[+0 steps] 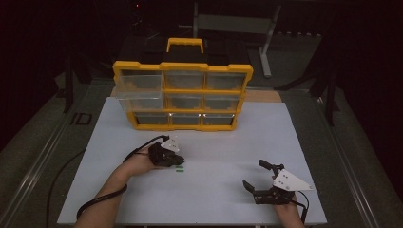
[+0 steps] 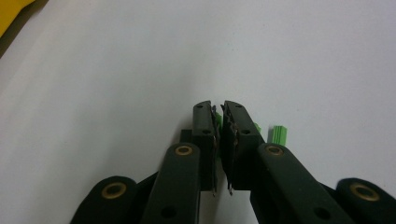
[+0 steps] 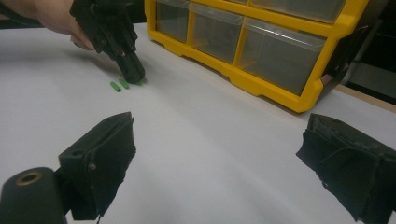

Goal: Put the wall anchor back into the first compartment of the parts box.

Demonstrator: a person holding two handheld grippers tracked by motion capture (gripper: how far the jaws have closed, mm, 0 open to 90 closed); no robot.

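- The left gripper [image 2: 218,109] is pointing down at the white bench [image 1: 214,156], its jaws clenched almost together on a small green ribbed plastic piece [image 2: 217,122] pinched at their tips; only slivers of green are showing either side of the pads, so its full shape is hard to make out.
- A second short green ribbed plastic piece [image 2: 280,134] is lying flat on the bench just beside the outer face of one jaw, apart from it.
- In the right gripper view, two green bits [image 3: 119,85] are lying side by side on the bench right at the left gripper's tips.
- From the high view, the green bits are sitting in front of the yellow organiser case with clear drawers [image 1: 183,95], well apart from it.
- The right gripper [image 1: 256,176] is resting near the bench's front edge, its jaws released and standing wide with nothing between them.
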